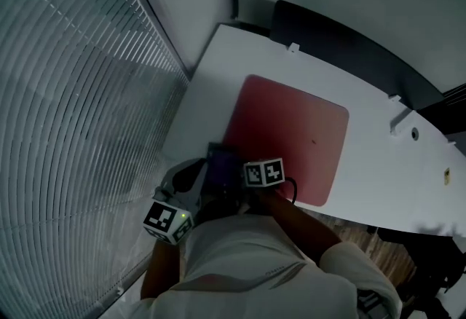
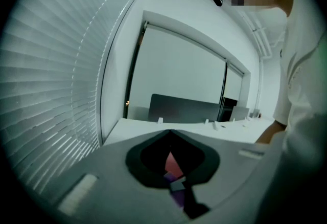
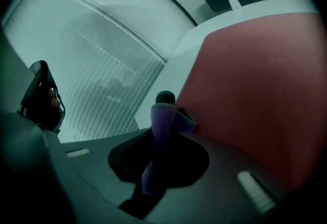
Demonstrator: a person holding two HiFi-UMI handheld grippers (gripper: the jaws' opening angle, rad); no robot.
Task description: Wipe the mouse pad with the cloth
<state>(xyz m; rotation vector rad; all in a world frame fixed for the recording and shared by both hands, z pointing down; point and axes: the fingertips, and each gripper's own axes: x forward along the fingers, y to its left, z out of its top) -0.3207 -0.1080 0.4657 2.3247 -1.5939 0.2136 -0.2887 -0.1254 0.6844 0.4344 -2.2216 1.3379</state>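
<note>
A red mouse pad point(image 1: 291, 128) lies on the white table point(image 1: 378, 157). A dark purple cloth point(image 1: 222, 167) sits at the pad's near left corner, between my two grippers. My right gripper point(image 1: 242, 180) is shut on the cloth point(image 3: 161, 121), which stands up from its jaws beside the pad point(image 3: 255, 85). My left gripper point(image 1: 191, 183) is just left of the cloth. A small purple fold of cloth point(image 2: 178, 196) shows pinched in its jaws, with a sliver of the pad point(image 2: 173, 165) beyond. Both sets of fingertips are hidden in the head view.
A slatted window blind point(image 1: 73, 106) runs close along the table's left side. A dark partition point(image 1: 342, 48) stands behind the table's far edge. Small white fittings point(image 1: 402, 119) sit on the table right of the pad. The wood floor point(image 1: 357, 231) shows below the near edge.
</note>
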